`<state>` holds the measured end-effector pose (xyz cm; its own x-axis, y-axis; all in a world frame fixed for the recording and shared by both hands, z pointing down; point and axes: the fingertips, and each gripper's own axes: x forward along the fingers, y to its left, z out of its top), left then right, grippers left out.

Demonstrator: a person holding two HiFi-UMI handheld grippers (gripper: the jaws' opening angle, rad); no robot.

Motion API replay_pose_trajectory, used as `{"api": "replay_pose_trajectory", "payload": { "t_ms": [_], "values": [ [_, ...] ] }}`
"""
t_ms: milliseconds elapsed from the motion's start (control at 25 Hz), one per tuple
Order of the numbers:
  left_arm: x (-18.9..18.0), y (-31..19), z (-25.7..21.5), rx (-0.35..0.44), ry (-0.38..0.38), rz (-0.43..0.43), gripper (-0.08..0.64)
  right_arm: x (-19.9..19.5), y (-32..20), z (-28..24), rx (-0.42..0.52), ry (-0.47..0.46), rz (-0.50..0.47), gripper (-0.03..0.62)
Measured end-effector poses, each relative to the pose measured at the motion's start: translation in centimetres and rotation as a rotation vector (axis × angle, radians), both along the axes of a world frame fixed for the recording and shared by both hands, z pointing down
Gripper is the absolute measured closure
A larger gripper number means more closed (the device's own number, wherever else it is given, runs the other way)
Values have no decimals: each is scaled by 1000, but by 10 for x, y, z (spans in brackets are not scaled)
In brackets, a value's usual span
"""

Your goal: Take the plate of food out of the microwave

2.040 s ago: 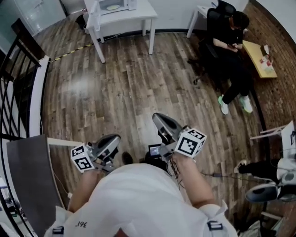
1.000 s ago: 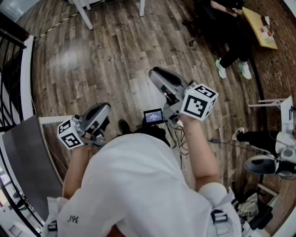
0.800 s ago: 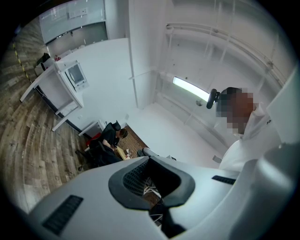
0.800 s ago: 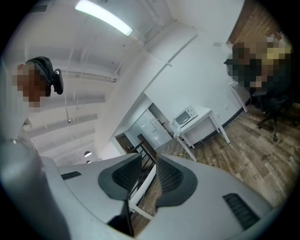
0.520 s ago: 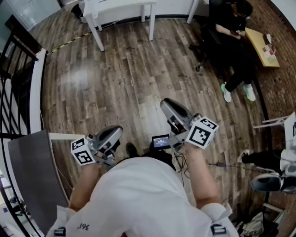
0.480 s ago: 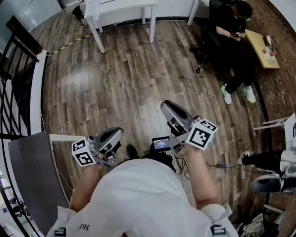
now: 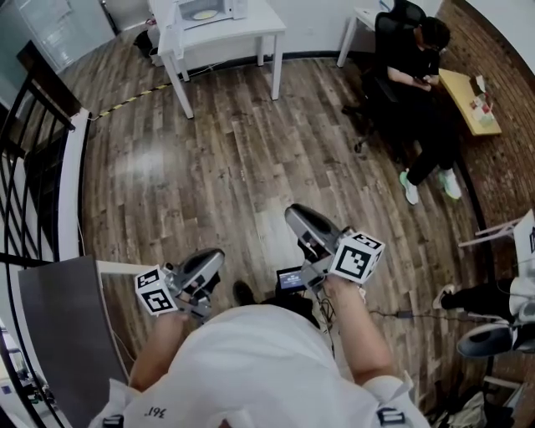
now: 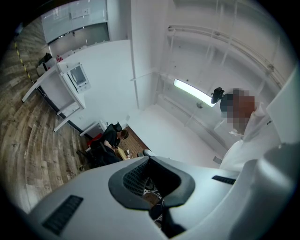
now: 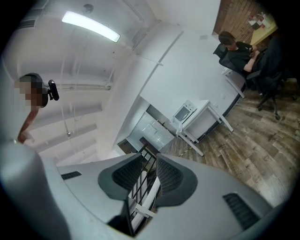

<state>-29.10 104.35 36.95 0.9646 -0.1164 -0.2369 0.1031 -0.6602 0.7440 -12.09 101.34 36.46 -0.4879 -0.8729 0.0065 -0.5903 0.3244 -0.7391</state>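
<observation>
Floor: dark wooden planks run under you and across the whole room.
Railing: a black barred railing stands along your left, with a grey flat panel lying beside it near your left elbow.
White table: the table stands at the far side of the room, well apart from you, with open floor between.
Seated person: someone in dark clothes sits in a black office chair at the far right, beside a small yellowish desk.
Microwave: the white microwave sits on the white table, and you can see into its cavity from where you stand.
Right gripper: your right gripper is held out in front of your chest. Its jaws stand wide apart with nothing between them; only the railing shows through the gap.
Left gripper: your left gripper is held lower and closer to your body. Its jaws leave a narrower gap and grip nothing.
Screen: a small lit screen sits just below your right gripper, with cables trailing from it.
Plate of food: the plate of food shows as a pale yellowish disc inside the microwave, far from both grippers.
</observation>
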Motion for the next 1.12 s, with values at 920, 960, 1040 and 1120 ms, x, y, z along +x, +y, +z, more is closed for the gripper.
{"api": "replay_pose_trajectory", "payload": {
  "t_ms": [920,960,1040,1120],
  "values": [
    [-20,-60,24,-4,-36,38,552,-27,-35,35,-54,29,32,495],
    [-15,-66,24,-6,-43,33,552,-22,-41,35,-58,24,31,495],
    [-5,-84,26,-7,-60,20,552,-11,-55,37,-62,20,25,495],
    [7,-103,29,-8,-70,4,552,-1,-74,41,-66,24,14,495]
  ]
}}
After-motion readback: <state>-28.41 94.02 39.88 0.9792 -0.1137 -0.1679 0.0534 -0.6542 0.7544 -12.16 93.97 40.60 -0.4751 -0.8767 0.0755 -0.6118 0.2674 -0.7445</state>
